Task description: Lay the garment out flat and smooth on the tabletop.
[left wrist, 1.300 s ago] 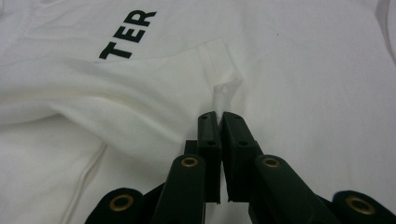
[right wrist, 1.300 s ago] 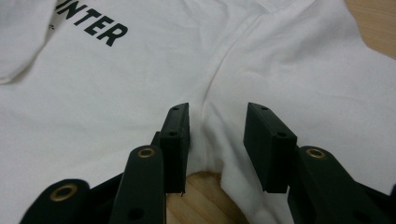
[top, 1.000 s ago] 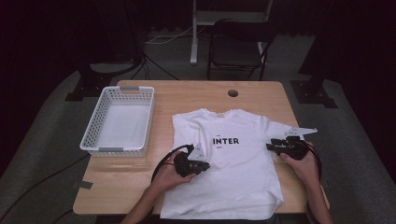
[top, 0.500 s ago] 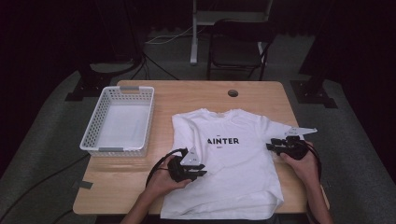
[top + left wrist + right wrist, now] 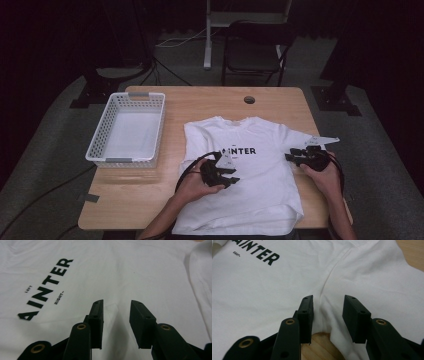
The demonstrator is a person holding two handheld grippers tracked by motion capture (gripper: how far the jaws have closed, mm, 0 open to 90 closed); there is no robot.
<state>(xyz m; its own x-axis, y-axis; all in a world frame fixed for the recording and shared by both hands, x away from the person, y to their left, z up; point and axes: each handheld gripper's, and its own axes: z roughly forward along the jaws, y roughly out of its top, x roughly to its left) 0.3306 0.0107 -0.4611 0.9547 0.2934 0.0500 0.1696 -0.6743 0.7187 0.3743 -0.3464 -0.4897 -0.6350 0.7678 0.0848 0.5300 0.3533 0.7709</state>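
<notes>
My left gripper [image 5: 227, 172] has just been opening; its jaws stand apart with nothing between them. The white shirt [image 5: 260, 170] lies flat right under it (black letters off to one side). My right gripper [image 5: 294, 156] is spread too, at the shirt's armpit.

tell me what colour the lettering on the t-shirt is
Black lettering on the white t-shirt, clearest in the left gripper view.

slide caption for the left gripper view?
Left tool, jaws just opened with nothing between them, above a white T-shirt.
</notes>
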